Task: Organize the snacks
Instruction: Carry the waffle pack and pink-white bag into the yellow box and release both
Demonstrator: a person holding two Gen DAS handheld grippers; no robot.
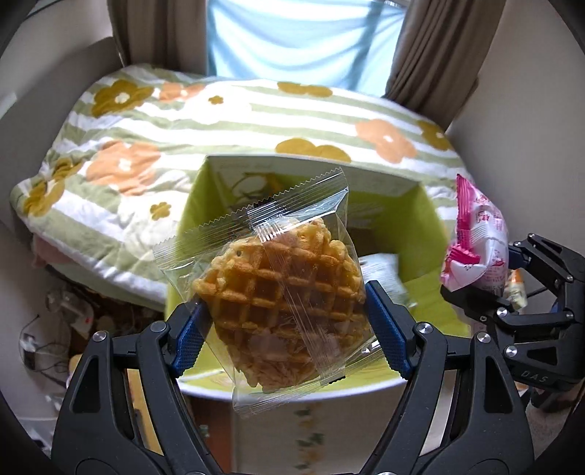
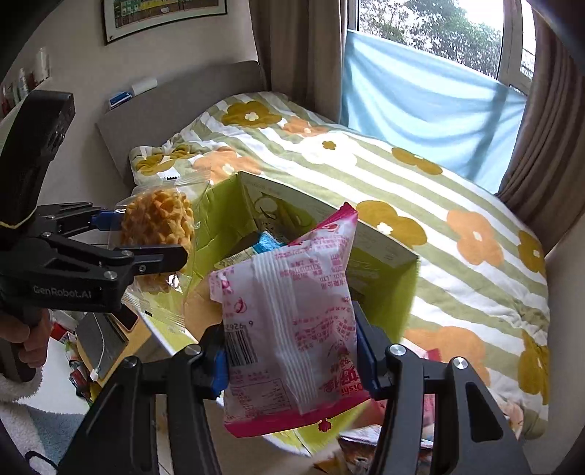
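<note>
Left wrist view: the left gripper [image 1: 289, 321] is closed about halfway on a waffle snack [image 1: 281, 310] in a clear wrapper, its blue pads [image 1: 387, 329] pressing the packet's sides, held above an open green box [image 1: 431, 234] whose lime-coloured inside already holds a few packets. To the right, the right gripper [image 1: 486, 277] carries a pink-and-white snack bag [image 1: 479, 237] over the same box. In the right wrist view, the right gripper [image 2: 292, 361] is narrowly closed on that bag [image 2: 289, 329], gripped at its lower sides, barcode facing the camera, with the box [image 2: 380, 288] just behind and below it; a blue packet [image 2: 267, 243] lies inside. At the left, a hand [image 2: 25, 339] in a fluffy white sleeve holds the left gripper [image 2: 146, 237] with the waffle [image 2: 157, 223]. Beyond the box lies a bed [image 2: 457, 204] with a green-striped flowered quilt, a grey headboard [image 2: 175, 106], brown curtains [image 2: 296, 47], a pale blue cloth [image 2: 420, 106] over the window, and a framed picture [image 2: 161, 14] on the wall. Clutter lies on the floor at lower left.
</note>
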